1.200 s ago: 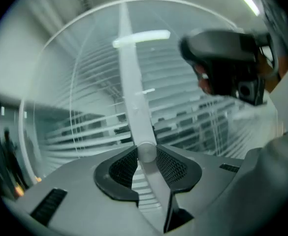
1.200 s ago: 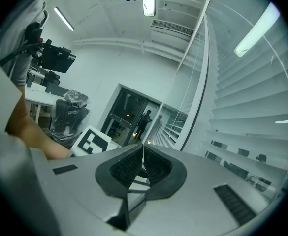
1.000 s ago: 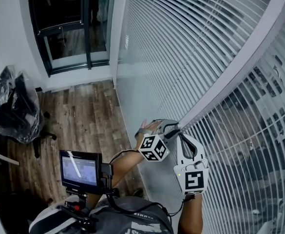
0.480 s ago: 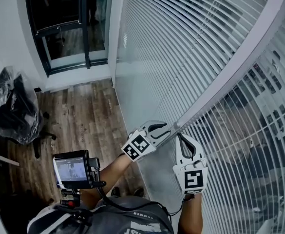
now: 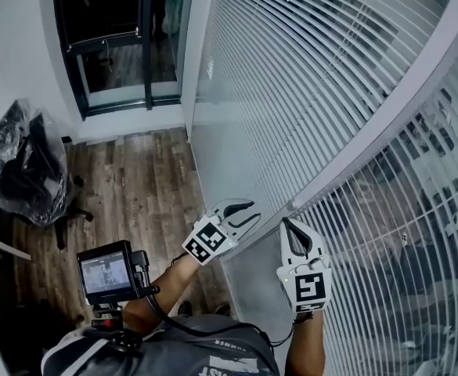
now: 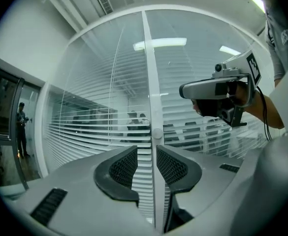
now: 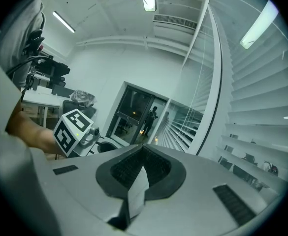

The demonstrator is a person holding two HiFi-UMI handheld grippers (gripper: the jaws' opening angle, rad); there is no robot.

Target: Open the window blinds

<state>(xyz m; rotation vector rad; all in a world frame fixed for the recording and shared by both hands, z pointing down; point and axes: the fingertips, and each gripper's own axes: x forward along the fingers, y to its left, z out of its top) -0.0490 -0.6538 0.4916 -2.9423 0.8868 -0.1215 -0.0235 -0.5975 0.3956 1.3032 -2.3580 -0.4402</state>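
Observation:
White slatted blinds point(image 5: 315, 77) hang behind glass on both sides of a white mullion point(image 5: 385, 116). A small round knob point(image 6: 156, 132) sits on that mullion. My left gripper point(image 5: 244, 212) is level, a short way left of the mullion's lower end, open with nothing between its pads point(image 6: 124, 166). The mullion shows through the gap. My right gripper point(image 5: 295, 227) stays near the mullion's foot, shut on a flat white strip point(image 7: 136, 191) that runs out between its pads. In the right gripper view the left gripper's marker cube point(image 7: 74, 127) shows at lower left.
A dark glass door point(image 5: 111, 37) stands at the far end of the wooden floor point(image 5: 135, 186). An office chair with black bags on it point(image 5: 25, 171) is at the left. A small monitor point(image 5: 107, 271) hangs at my chest.
My left gripper has drawn back leftward from the mullion's lower end and rolled, its jaws still apart. The right gripper has stayed put.

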